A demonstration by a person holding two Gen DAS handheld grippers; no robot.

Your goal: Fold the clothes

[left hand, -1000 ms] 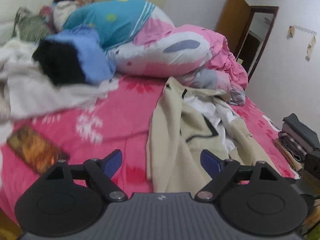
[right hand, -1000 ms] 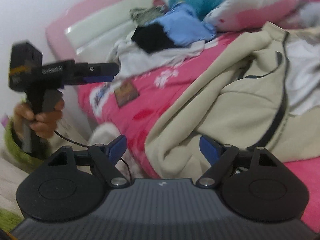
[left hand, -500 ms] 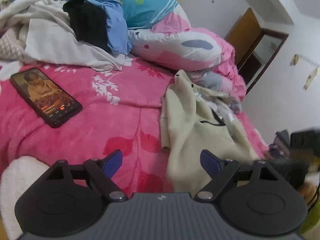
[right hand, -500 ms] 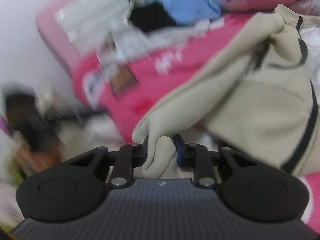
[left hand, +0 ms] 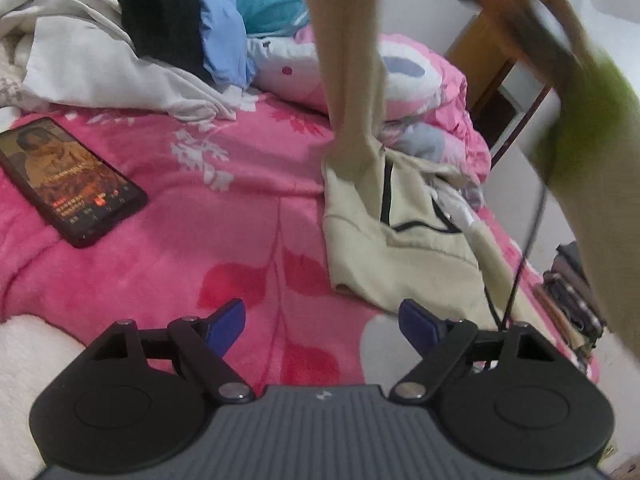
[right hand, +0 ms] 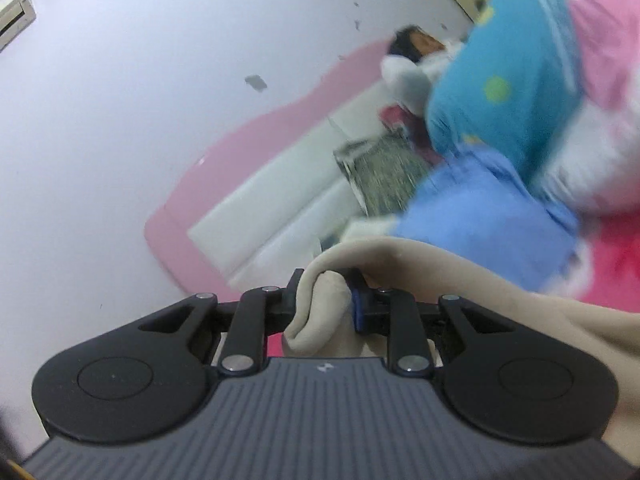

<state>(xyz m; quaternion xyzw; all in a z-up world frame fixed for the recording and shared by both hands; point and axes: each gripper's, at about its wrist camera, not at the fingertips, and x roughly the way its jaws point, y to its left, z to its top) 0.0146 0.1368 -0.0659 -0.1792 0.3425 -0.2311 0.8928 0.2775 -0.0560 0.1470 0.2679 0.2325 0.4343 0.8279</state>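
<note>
A cream jacket (left hand: 400, 240) with black trim lies crumpled on the pink floral blanket (left hand: 200, 248), right of centre in the left wrist view. One of its sleeves (left hand: 348, 60) is stretched straight up out of the top of that view. My right gripper (right hand: 326, 304) is shut on the cream sleeve's cuff (right hand: 316, 320), and the cloth trails off to the right. My left gripper (left hand: 322, 322) hangs open low over the blanket, just short of the jacket's near hem, with nothing between its fingers.
A phone (left hand: 68, 180) with a lit screen lies on the blanket at left. White, black and blue clothes (left hand: 160, 32) are heaped behind it, beside a pink quilt (left hand: 420, 76). A person (right hand: 412, 52) lies by the headboard. Folded dark clothes (left hand: 576, 292) sit at the right edge. A blurred arm (left hand: 580, 80) crosses top right.
My right gripper shut on the jacket's cuff and swung it up, drawing the sleeve upright. My left gripper sank toward the blanket, closer to the jacket's hem.
</note>
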